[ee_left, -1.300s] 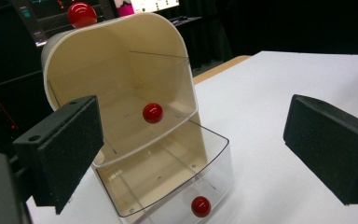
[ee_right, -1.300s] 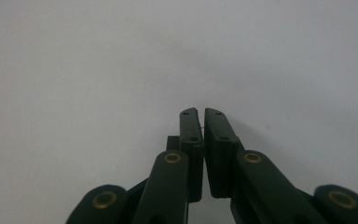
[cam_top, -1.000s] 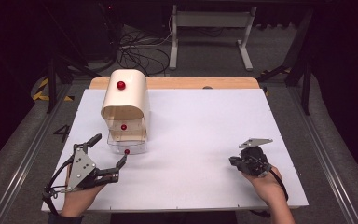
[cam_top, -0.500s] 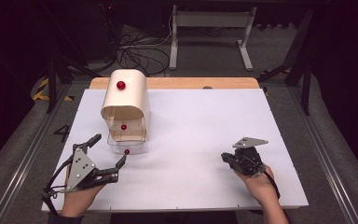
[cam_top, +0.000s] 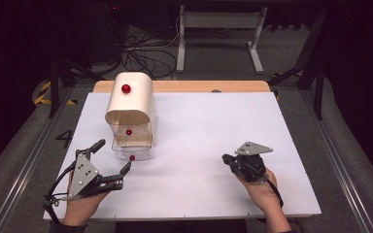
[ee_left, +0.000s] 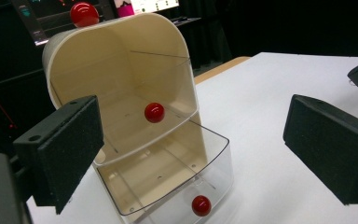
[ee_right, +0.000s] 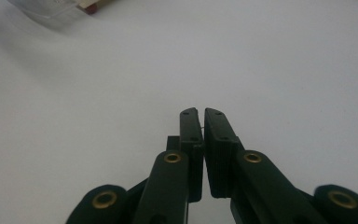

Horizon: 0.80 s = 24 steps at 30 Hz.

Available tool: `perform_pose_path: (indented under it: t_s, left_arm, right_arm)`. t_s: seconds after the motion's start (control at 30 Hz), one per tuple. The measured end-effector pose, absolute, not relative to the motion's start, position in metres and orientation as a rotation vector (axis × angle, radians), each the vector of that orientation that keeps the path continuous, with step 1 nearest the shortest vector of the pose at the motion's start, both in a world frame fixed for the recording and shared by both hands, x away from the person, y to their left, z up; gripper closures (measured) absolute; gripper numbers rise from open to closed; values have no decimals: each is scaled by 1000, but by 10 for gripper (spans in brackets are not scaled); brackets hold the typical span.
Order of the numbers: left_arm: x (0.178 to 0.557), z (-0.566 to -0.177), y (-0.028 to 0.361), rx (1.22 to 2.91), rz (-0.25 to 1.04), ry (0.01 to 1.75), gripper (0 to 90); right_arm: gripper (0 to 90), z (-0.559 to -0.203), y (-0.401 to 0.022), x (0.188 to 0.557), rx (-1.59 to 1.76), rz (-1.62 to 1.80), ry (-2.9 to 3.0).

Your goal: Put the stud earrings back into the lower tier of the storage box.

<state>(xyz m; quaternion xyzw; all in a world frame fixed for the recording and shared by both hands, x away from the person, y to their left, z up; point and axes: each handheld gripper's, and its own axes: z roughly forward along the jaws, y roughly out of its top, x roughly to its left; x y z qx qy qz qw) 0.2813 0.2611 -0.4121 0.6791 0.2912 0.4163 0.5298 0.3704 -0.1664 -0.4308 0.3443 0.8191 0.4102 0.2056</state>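
left gripper (cam_top: pixel 110 159) jaws wide apart; right gripper (cam_top: pixel 227 158) jaws closed.

We see the white table top (cam_top: pixel 204 145) lit evenly from above, bright against a floor and background that sink into near darkness. Shadows on it are soft and short. In the left gripper view the cream box (ee_left: pixel 121 84) is sharp, its clear drawer (ee_left: pixel 168 182) catches faint reflections, and the red knobs carry small white highlights; the near black pads (ee_left: pixel 63 149) look slightly soft. In the right gripper view the table glares pale grey-white, its far edge blurs, and the corners dim a little.
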Motion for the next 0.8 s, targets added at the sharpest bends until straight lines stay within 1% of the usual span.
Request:
perform_pose_path:
  t_s: [0.4, 0.8]
  left_arm:
    - [281, -412, 262, 1613, 982, 690, 52]
    - [281, -410, 264, 1600, 970, 688, 48]
  right_arm:
    - [871, -423, -152, 371, 897, 1208, 2235]
    - [871, -413, -126, 371, 775, 1305, 2173]
